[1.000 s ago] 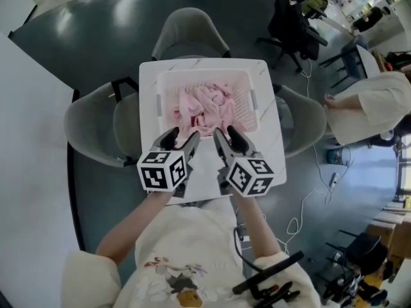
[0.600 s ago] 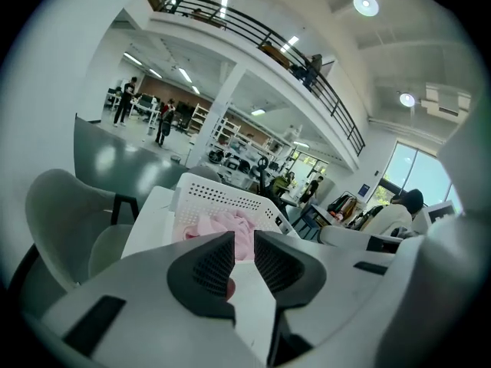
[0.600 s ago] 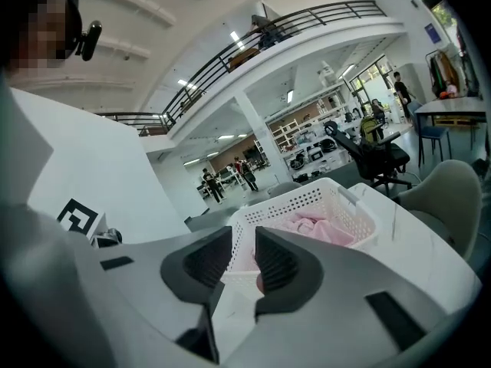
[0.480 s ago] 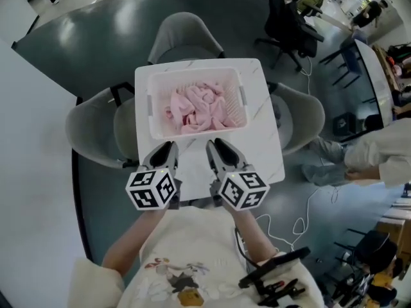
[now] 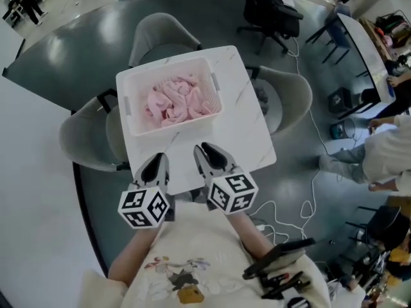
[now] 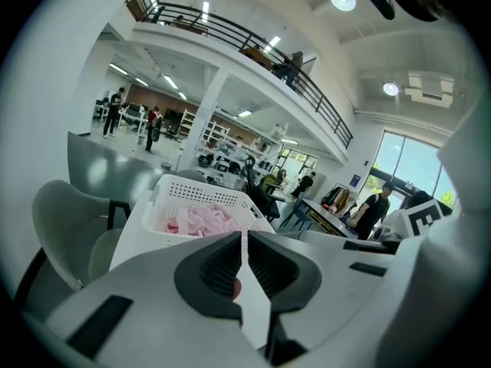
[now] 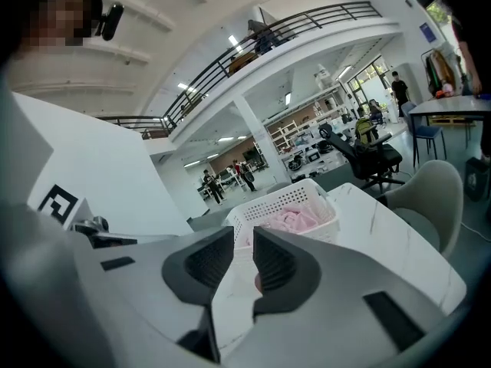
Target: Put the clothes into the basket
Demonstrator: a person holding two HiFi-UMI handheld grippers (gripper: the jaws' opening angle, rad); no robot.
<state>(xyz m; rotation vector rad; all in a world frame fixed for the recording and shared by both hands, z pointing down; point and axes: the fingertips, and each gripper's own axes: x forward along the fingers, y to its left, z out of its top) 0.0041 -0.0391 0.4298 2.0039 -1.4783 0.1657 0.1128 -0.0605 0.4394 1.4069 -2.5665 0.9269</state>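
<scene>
**Clothes lie in the basket; your grippers hang at the desk's near edge**

The dark grey floor [image 5: 70, 50] fills most of the head view. On it stands a square white desk [image 5: 247, 130] with faint marbling. Three grey chairs [image 5: 164, 34] are drawn up to the desk, at its 12, 3 and 9 o'clock sides.

The white perforated basket [image 5: 124, 104] stands on the 12 o'clock half of the desk, its long side running across your view. The pink clothes [image 5: 172, 101] lie bunched inside it, below the rim.

Both of your grippers are over the desk's 6 o'clock edge, well apart from the basket, and both point toward 12 o'clock.

Your left gripper [image 5: 157, 160] sits toward 7 o'clock. In the left gripper view its fingers [image 6: 211, 267] are pressed together with nothing held. The basket and clothes show ahead, beyond the tips.

Your right gripper [image 5: 203, 149] sits just beside it, toward 5 o'clock. In the right gripper view its fingers are closing, with a narrow gap between them and nothing in that gap. The basket's wall and the pink clothes show past the tips at 12 o'clock.
</scene>
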